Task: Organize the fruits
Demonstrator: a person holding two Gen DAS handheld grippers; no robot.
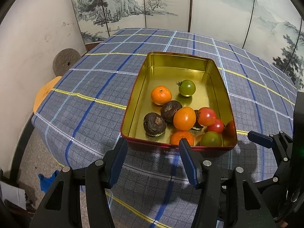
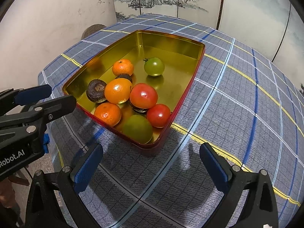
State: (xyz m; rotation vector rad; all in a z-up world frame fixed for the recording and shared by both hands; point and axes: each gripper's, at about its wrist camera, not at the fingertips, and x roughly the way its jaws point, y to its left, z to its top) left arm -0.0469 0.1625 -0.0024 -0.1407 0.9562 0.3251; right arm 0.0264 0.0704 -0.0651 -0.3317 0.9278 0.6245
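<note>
A gold-lined red tin [image 1: 171, 58] [image 2: 171, 38] stands on the plaid table and holds several fruits: orange mandarins [image 1: 161, 95] [image 2: 117, 91], red tomatoes [image 1: 206, 116] [image 2: 143, 95], green tomatoes [image 1: 187, 88] [image 2: 154, 66] and dark brown round fruits [image 1: 154, 124] [image 2: 96, 90]. My left gripper [image 1: 153, 148] is open and empty, just before the tin's near wall. My right gripper [image 2: 151, 155] is open and empty, just before the tin's near corner. The right gripper also shows in the left wrist view [image 1: 262, 138], and the left one in the right wrist view [image 2: 43, 96].
A blue plaid cloth [image 1: 95, 87] [image 2: 237, 104] covers the table. A painted folding screen [image 1: 133, 3] stands behind it. An orange object [image 1: 44, 93] and a round grey disc [image 1: 65, 59] sit beyond the table's left edge.
</note>
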